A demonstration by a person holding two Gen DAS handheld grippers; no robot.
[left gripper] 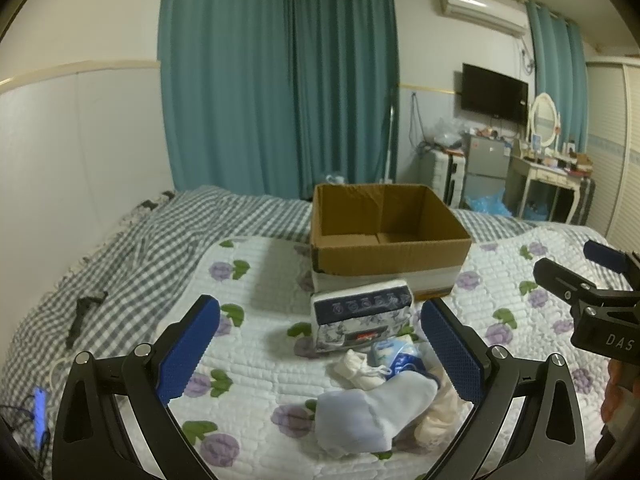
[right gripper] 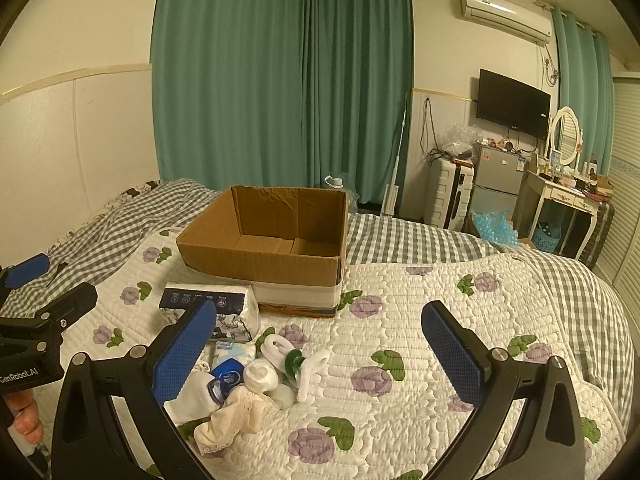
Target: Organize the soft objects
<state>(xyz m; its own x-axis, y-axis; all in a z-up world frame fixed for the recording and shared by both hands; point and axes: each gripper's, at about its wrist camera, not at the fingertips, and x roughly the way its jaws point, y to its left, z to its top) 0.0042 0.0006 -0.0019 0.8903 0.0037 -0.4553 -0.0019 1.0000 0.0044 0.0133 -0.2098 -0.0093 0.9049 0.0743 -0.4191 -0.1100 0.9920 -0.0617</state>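
Note:
An open, empty cardboard box [left gripper: 388,236] stands on the floral quilt; it also shows in the right wrist view [right gripper: 264,252]. In front of it lies a tissue pack [left gripper: 362,316] [right gripper: 212,308]. Nearer lies a pile of soft items: a pale blue sock [left gripper: 376,412], small white socks [left gripper: 362,368], a blue packet [right gripper: 226,376], a cream lace cloth [right gripper: 236,416] and a white plush piece [right gripper: 296,360]. My left gripper [left gripper: 320,344] is open and empty above the pile. My right gripper [right gripper: 320,344] is open and empty, to the right of the pile.
A grey checked blanket [left gripper: 132,248] covers the bed's left and far side. A dark object [left gripper: 84,312] lies on it. Teal curtains [left gripper: 280,80], a fridge [right gripper: 496,184], a suitcase and a dressing table [right gripper: 568,208] stand beyond the bed.

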